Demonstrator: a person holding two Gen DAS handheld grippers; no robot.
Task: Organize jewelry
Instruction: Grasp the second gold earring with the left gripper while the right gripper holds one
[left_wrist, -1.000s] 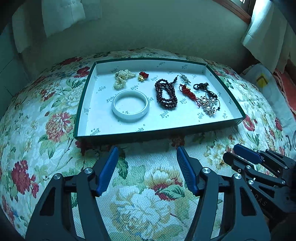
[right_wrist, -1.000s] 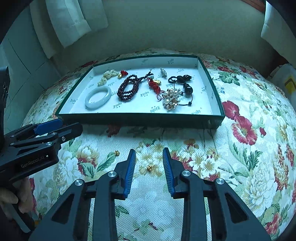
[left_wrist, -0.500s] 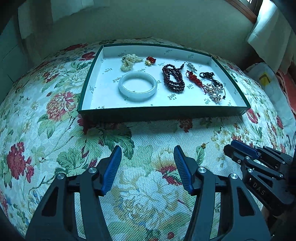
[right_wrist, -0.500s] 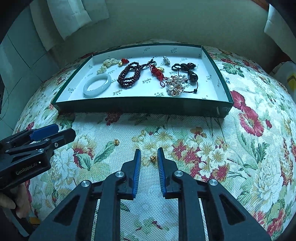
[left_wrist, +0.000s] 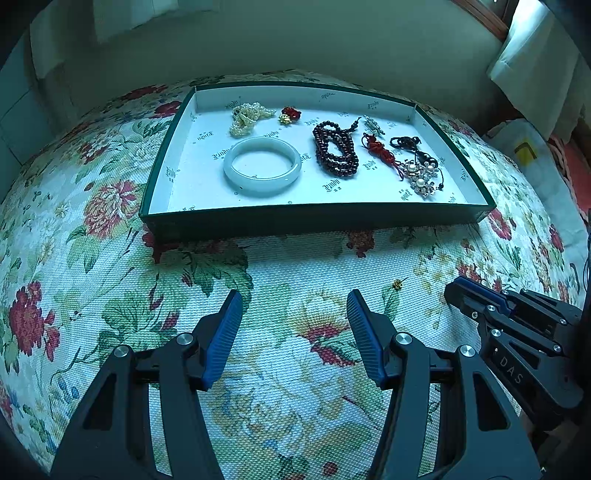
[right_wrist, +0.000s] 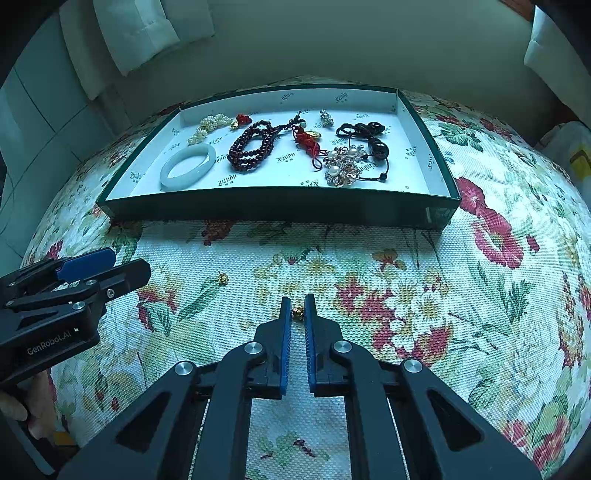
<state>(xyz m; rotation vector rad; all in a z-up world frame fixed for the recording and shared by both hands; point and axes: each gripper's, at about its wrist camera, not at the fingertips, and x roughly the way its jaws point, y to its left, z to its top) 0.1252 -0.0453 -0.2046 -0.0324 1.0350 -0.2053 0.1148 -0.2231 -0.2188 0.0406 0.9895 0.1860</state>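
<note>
In the right wrist view my right gripper (right_wrist: 297, 306) points down at the flowered cloth, shut on a small gold bead (right_wrist: 297, 313) pinched between its blue pads. A second gold bead (right_wrist: 222, 277) lies loose on the cloth to its left, also visible in the left wrist view as the second gold bead (left_wrist: 397, 284). My left gripper (left_wrist: 293, 306) is open over the cloth with nothing between its fingers. Behind both stands a green tray (left_wrist: 314, 218) with a white lining. It holds a white bangle (left_wrist: 262, 168), a dark red bead string (left_wrist: 336, 151), a pearl strand (left_wrist: 245, 116), a red knot charm (left_wrist: 380, 147) and a pearl brooch (left_wrist: 421, 177).
The flowered cloth (right_wrist: 480, 295) covers a rounded surface that falls away at the sides. A pale wall and white fabric rise behind the tray. A hand (right_wrist: 22, 410) grips the left tool at the lower left of the right wrist view.
The right gripper's jaws have closed in from either side of the gold bead until they pinch it. The left gripper stays open in about the same place.
</note>
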